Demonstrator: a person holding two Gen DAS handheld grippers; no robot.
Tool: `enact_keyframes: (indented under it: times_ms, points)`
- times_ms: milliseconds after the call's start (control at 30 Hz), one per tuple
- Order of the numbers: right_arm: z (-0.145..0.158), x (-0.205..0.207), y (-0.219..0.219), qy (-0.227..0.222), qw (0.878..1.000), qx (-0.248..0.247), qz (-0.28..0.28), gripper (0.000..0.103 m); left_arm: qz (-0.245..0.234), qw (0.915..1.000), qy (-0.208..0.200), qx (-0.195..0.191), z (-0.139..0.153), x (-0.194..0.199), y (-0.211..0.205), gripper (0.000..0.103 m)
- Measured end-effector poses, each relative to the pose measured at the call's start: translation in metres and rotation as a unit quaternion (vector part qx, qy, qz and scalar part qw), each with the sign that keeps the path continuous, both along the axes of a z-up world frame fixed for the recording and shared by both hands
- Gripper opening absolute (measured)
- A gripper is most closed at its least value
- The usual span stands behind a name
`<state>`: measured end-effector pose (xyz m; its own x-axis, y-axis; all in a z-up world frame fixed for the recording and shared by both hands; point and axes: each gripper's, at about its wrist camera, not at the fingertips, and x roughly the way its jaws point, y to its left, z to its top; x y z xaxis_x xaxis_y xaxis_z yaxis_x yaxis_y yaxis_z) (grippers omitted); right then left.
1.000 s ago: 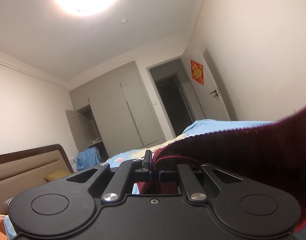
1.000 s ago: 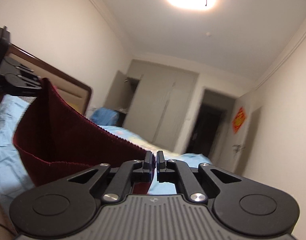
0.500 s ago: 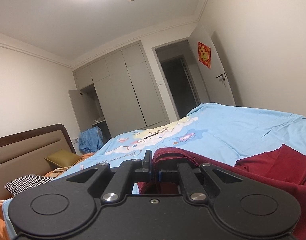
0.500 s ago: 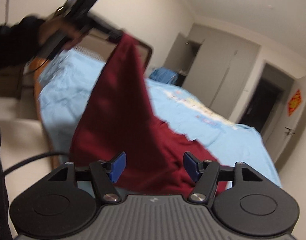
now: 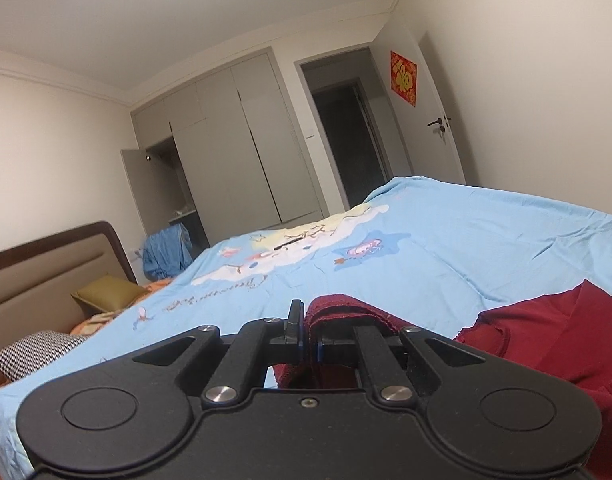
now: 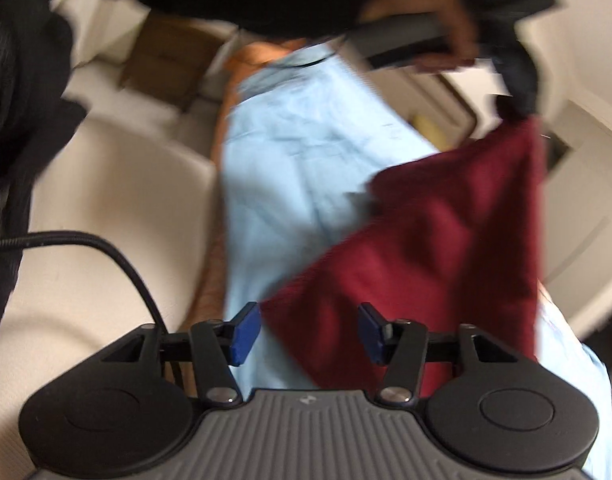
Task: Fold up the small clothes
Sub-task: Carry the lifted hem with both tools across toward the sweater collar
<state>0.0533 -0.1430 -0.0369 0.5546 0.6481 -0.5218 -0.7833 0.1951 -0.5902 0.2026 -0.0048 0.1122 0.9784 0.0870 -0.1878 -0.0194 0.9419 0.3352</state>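
Observation:
A dark red garment (image 5: 546, 332) lies partly on the light blue bedsheet (image 5: 446, 264). My left gripper (image 5: 308, 332) is shut on a bunched edge of it. In the right wrist view the same red garment (image 6: 438, 248) hangs as a slanted sheet from the left gripper (image 6: 518, 92), held high by a person's hand (image 6: 454, 20). My right gripper (image 6: 308, 332) is open, its blue pads (image 6: 246, 332) wide apart, with the cloth's lower corner just beyond them and nothing held. That view is motion-blurred.
The blue bedsheet (image 6: 290, 168) covers a large bed with a brown headboard (image 5: 46, 276), a checked pillow (image 5: 30, 352) and an olive cushion (image 5: 106, 296). A black cable (image 6: 86, 240) runs by the right gripper. Grey wardrobes (image 5: 234, 152) and a dark doorway (image 5: 350, 140) stand behind.
My right gripper opened and let go of the garment, then swung down and left toward the bed's edge. The left gripper tilted down, still holding the cloth, which now trails onto the bed.

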Motion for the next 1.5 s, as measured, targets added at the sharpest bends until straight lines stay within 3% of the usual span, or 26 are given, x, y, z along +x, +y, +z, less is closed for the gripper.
enact_keyframes:
  times_ms: [167, 267, 500, 533, 567, 600, 733, 800, 900, 1167, 1267, 1333, 1500]
  points:
    - [-0.021, 0.0, 0.018, -0.003, 0.999, -0.039, 0.009, 0.046, -0.001, 1.0, -0.001, -0.004, 0.004, -0.001, 0.005, 0.005]
    - [-0.024, 0.002, 0.019, 0.002, 0.999, -0.037, -0.006, 0.039, -0.001, 1.0, -0.002, -0.004, 0.008, -0.002, 0.008, 0.005]
    - [-0.023, 0.008, 0.018, 0.002, 0.999, -0.018, -0.035, 0.034, -0.001, 1.0, -0.007, -0.005, 0.009, -0.009, 0.011, 0.005]
    - [-0.023, 0.01, 0.019, 0.004, 0.999, -0.018, -0.037, 0.03, -0.001, 1.0, -0.007, -0.006, 0.008, -0.009, 0.011, 0.005]
    - [-0.025, 0.013, 0.022, 0.011, 0.999, -0.018, -0.038, 0.013, 0.0, 1.0, -0.007, -0.006, 0.008, -0.01, 0.011, 0.005]
    - [-0.026, 0.015, 0.023, 0.02, 0.999, -0.014, -0.039, 0.006, 0.0, 1.0, -0.007, -0.006, 0.01, -0.009, 0.01, 0.005]
    - [-0.004, 0.024, 0.005, 0.067, 0.992, 0.083, -0.072, 0.005, 0.005, 0.9998, -0.018, -0.006, 0.012, -0.016, 0.01, 0.005]
    - [0.018, 0.024, -0.015, 0.075, 0.981, 0.151, -0.097, 0.005, 0.01, 0.9996, -0.027, -0.005, 0.014, -0.024, 0.012, 0.005]
    - [0.056, 0.016, -0.054, 0.078, 0.954, 0.257, -0.132, 0.005, 0.013, 0.999, -0.043, -0.006, 0.018, -0.042, 0.016, 0.005]
    - [0.124, -0.023, -0.152, 0.031, 0.858, 0.472, -0.2, 0.005, -0.013, 0.9976, -0.066, -0.012, 0.019, -0.107, 0.016, 0.005]
    - [0.136, -0.035, -0.176, 0.011, 0.827, 0.52, -0.215, 0.005, -0.024, 0.9974, -0.069, -0.003, 0.014, -0.131, 0.013, 0.005]
    - [0.139, -0.042, -0.189, 0.001, 0.813, 0.539, -0.221, 0.005, -0.032, 0.997, -0.07, 0.003, 0.01, -0.149, 0.011, 0.005]
    - [0.134, -0.058, -0.204, -0.006, 0.798, 0.552, -0.24, 0.005, -0.046, 0.9976, -0.052, 0.002, -0.002, -0.19, 0.016, 0.005]
